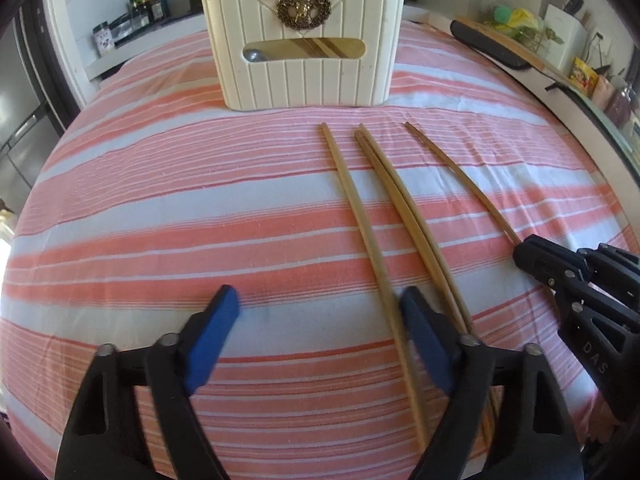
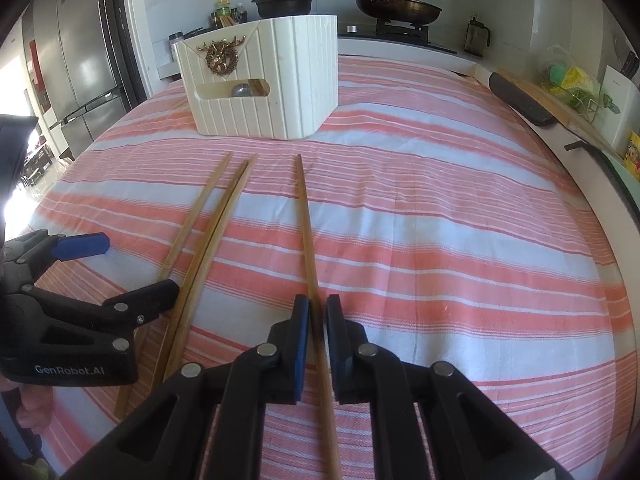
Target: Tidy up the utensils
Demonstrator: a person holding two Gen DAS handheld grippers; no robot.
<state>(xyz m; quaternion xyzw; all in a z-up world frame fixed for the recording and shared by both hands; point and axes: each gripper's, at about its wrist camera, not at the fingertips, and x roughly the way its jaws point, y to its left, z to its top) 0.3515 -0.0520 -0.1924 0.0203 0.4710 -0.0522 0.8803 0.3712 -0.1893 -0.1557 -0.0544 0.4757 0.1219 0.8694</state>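
Four chopsticks lie on the striped cloth (image 1: 160,200) before you. Your left gripper (image 1: 320,320) hangs with jaws released, its right finger (image 1: 424,336) over the leftmost stick (image 1: 360,216). Your right gripper (image 2: 317,332) has jaws nearly clenched around the rightmost stick (image 2: 306,224). Beyond stands the holder (image 1: 304,68) on the worktop.

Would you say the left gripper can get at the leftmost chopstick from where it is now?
Probably yes. The left gripper is open, and the leftmost chopstick lies bare on the striped cloth, running just beside its right finger; a slight shift right should straddle it.
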